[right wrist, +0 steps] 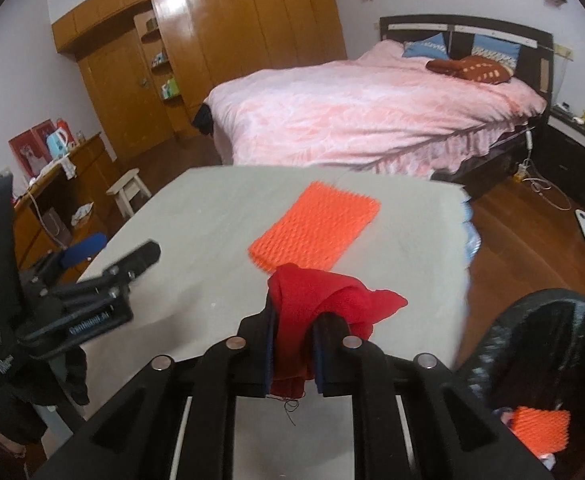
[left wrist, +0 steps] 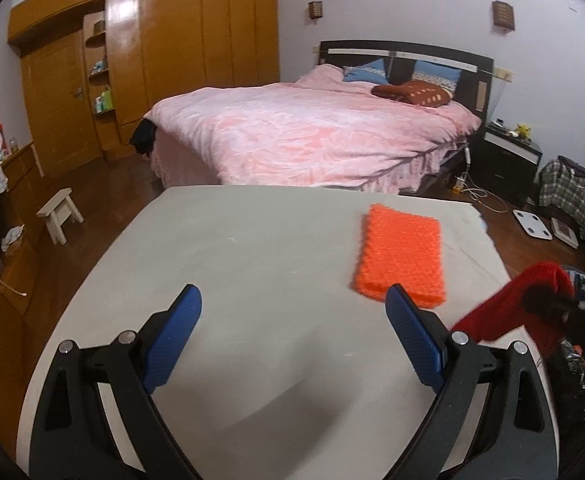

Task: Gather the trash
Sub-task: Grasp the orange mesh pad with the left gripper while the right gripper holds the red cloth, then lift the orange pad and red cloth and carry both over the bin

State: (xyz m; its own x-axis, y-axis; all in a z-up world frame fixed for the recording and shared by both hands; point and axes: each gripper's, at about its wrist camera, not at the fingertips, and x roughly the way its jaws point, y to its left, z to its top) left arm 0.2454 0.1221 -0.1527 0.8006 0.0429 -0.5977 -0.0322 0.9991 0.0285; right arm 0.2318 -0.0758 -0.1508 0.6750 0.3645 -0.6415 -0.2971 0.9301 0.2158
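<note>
A crumpled red cloth [right wrist: 324,300] hangs lifted above the white table [right wrist: 212,248], with my right gripper [right wrist: 292,320] shut on it. The same red cloth [left wrist: 524,304] shows at the right edge of the left wrist view. An orange textured foam sheet [left wrist: 400,256] lies flat on the far right part of the table [left wrist: 252,264]; it is the orange sheet [right wrist: 316,228] just beyond the cloth. My left gripper [left wrist: 294,304] stands open over the table's near part, nothing between its blue fingers [left wrist: 172,340]. That left gripper [right wrist: 92,256] appears at the left in the right wrist view.
A black bin bag [right wrist: 544,360] gapes at the table's right side with another orange foam piece [right wrist: 540,428] inside. Beyond the table stand a pink-covered bed [left wrist: 312,132], a wooden wardrobe [left wrist: 152,60] and a small white stool [left wrist: 58,212]. A white scale [left wrist: 532,224] lies on the floor.
</note>
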